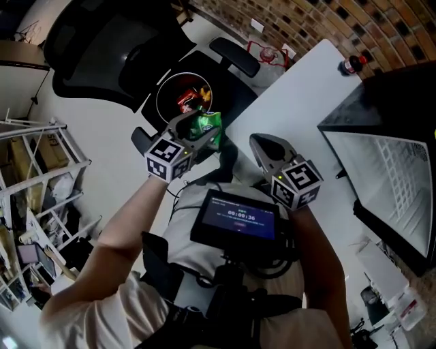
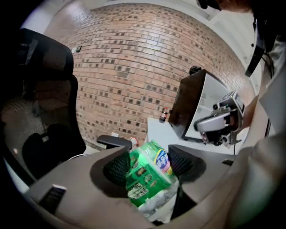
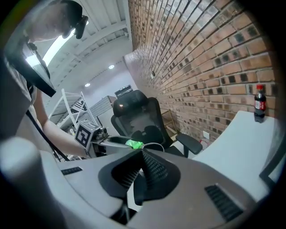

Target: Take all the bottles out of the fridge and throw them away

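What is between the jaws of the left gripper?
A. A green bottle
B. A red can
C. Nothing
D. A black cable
A: the left gripper view shows the left gripper closed on the green bottle, one jaw on each side of it.

I see an office room. A big black desk chair (image 1: 95, 48) fills the upper left of the head view. A brick wall (image 1: 320, 20) runs along the top. A long white worktop (image 1: 300, 95) sits at the right, with a small black fridge (image 1: 388, 95) on it. White metal shelves (image 1: 34, 170) stand at the left edge.
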